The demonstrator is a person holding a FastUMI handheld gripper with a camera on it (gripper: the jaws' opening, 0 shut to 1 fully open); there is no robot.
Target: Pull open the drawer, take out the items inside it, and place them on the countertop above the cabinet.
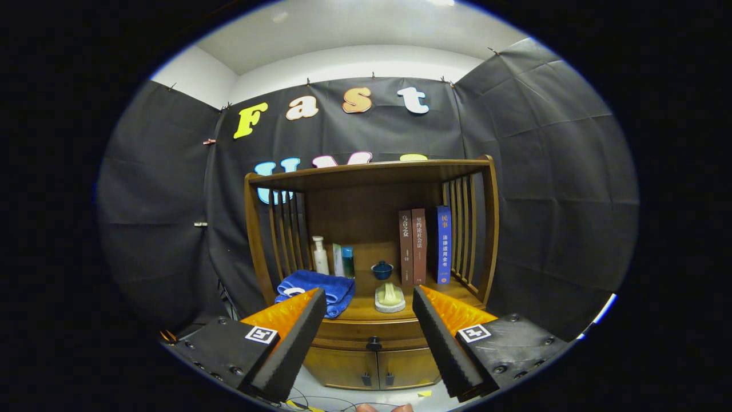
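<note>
A wooden cabinet (372, 240) stands ahead against the booth wall. Its drawer (366, 331) runs under the countertop (366, 306) and is closed, with a small dark knob (374, 344) at its middle. My gripper (369, 297) is open, held back from the cabinet, and the knob shows between the fingers and beyond them. Nothing is between the fingers. On the countertop lie a folded blue towel (314, 289), a pale figurine on a round base (390, 297) and a small blue cup (382, 270). The drawer's inside is hidden.
Further back on the countertop stand a white bottle (321, 256), two small boxes (343, 261) and three upright books (425, 246). Slatted side rails (463, 234) and a top shelf (372, 171) enclose that space. Two lower doors (372, 366) sit beneath the drawer. Cables lie on the floor.
</note>
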